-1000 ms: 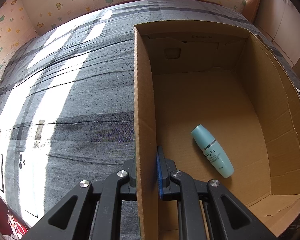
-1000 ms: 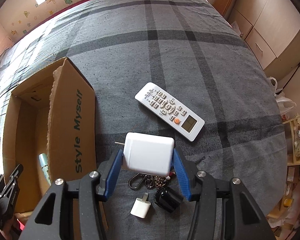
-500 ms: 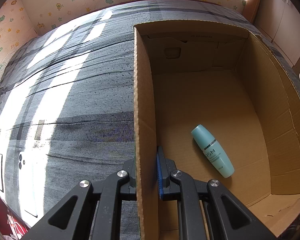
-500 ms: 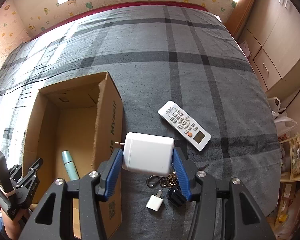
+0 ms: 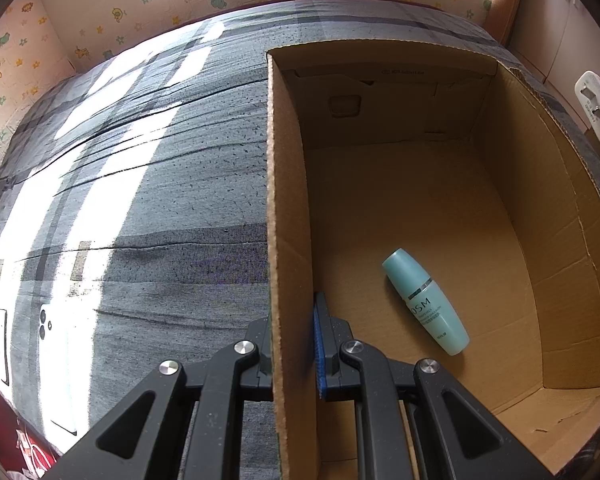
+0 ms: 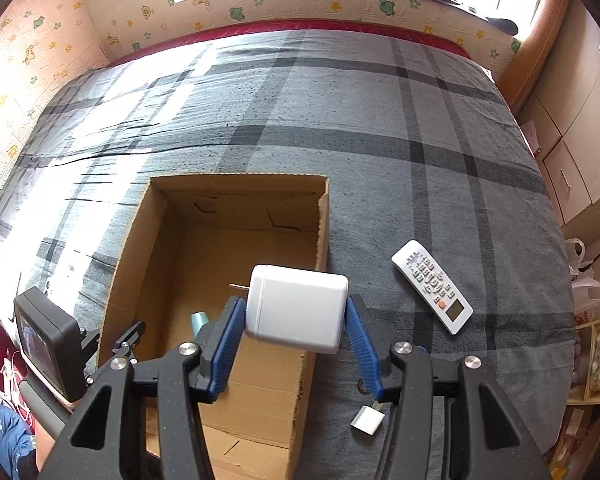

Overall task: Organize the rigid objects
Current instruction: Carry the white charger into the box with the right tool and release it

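two claws are at work around one landmark, the cardboard box (image 6: 236, 240) on the bed (image 6: 340, 120); our left claw (image 5: 294, 344) is clamped together on the box's left wall, steadying it, while our right claw (image 6: 296, 336) is clamped on a white charger block (image 6: 296, 308) with its blue pads pressing both sides; we judge the step in hand to be the carry of this block to the box, since in the right wrist view it hangs above the box's near right corner, just over the right wall; one item, a teal bottle (image 5: 426, 302), already lies on the box floor near the front; the next move, as we read it, calls for shifting the block further inward past the right wall, lowering it over a bare part of the floor away from the bottle, then parting the pads; the block's prong sticks out on its left side and could catch the cardboard if we drop too near a wall; outside the box to its right lie a white remote control (image 6: 432, 286) and, nearer us, a small white plug adapter (image 6: 366, 420), both yet to be packed; nothing else stands between the block and the box opening.
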`<state>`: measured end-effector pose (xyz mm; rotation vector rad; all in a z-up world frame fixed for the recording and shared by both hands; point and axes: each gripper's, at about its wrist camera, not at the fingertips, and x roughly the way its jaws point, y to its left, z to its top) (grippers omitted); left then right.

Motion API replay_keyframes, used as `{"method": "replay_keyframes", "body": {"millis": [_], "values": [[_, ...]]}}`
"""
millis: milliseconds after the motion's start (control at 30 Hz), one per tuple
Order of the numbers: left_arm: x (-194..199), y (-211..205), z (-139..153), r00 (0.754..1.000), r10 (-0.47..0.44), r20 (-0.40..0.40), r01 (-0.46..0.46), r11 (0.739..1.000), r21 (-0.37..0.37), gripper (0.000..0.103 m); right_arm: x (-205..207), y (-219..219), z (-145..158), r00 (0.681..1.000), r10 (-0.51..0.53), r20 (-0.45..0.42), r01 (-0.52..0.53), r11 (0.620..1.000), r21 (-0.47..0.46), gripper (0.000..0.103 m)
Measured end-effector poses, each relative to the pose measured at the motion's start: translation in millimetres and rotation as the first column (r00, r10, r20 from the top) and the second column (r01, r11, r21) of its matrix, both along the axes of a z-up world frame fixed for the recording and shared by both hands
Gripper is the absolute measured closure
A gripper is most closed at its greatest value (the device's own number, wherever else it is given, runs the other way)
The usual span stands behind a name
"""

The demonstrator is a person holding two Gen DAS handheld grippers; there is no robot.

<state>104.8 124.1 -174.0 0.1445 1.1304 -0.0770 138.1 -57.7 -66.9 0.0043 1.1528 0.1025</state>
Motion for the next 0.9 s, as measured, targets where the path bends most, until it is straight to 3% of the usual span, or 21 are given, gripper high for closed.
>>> {"method": "replay_keyframes", "body": {"millis": [500,900], "values": [[0.7,2.1,0.3,1.000,0.000,-0.003,0.000,1.000,-0.007,0.090,16.9,49.0,-27.6,0.996,0.077,-0.043,-0.078,0.997,-0.004,0.048],[0.7,1.8,-0.3,1.000,0.001,-0.003,-0.001,1.000,-0.004,0.090,38.9,68.1,-78.3,0.990,0.086,-0.116,-0.088,0.996,-0.015,0.048]]}}
